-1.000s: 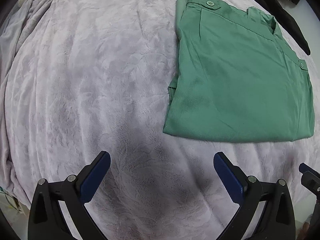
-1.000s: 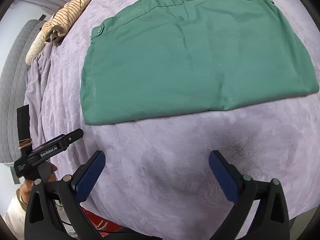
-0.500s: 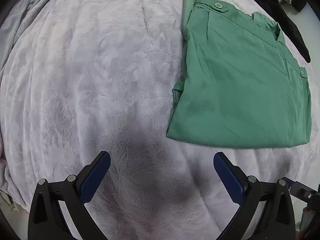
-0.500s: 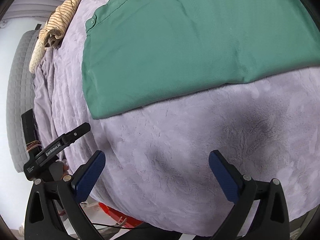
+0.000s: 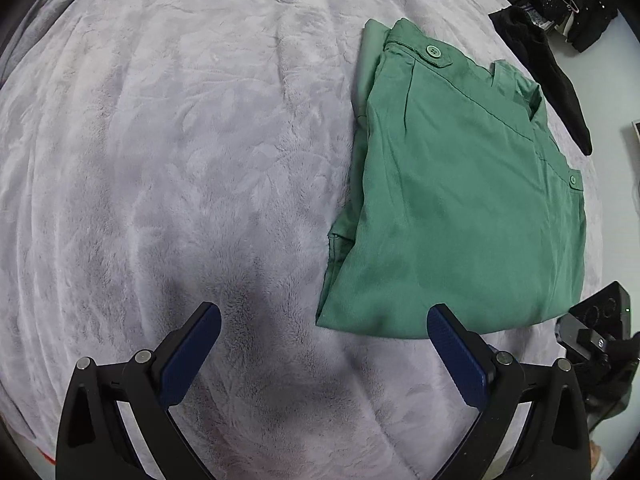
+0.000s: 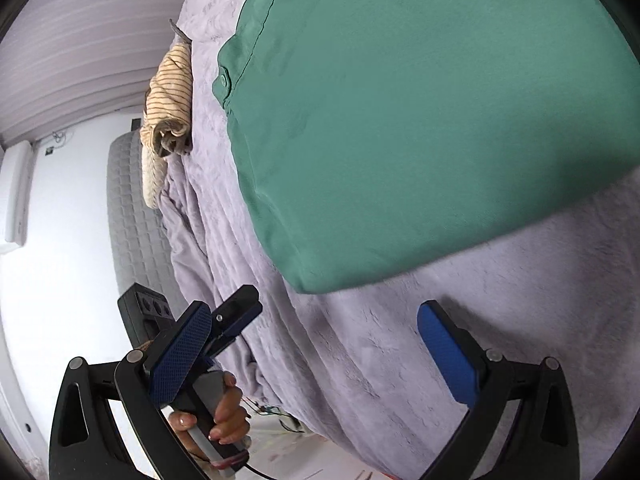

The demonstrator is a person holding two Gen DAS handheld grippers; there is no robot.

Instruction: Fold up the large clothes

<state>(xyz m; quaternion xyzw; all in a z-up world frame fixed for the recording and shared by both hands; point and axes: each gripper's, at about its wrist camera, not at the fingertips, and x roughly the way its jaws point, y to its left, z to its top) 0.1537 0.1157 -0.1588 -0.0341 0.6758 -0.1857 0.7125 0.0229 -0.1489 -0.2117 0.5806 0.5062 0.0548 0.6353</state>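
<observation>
Since the green shirt (image 5: 460, 208) already lies folded into a neat rectangle on the bed (image 5: 180, 140), both tools, left tool (image 5: 324, 344) and right tool (image 6: 316, 344), hover spread and empty, so little folding seems left.

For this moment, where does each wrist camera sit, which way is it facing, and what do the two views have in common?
Left wrist: on the left gripper, open, looking down across the lilac blanket at the folded green garment; no hand shows.
Right wrist: on the right gripper, open, tilted close over the garment's near edge; a hand holds the left gripper's handle.
Shared: garment, blanket.
</observation>
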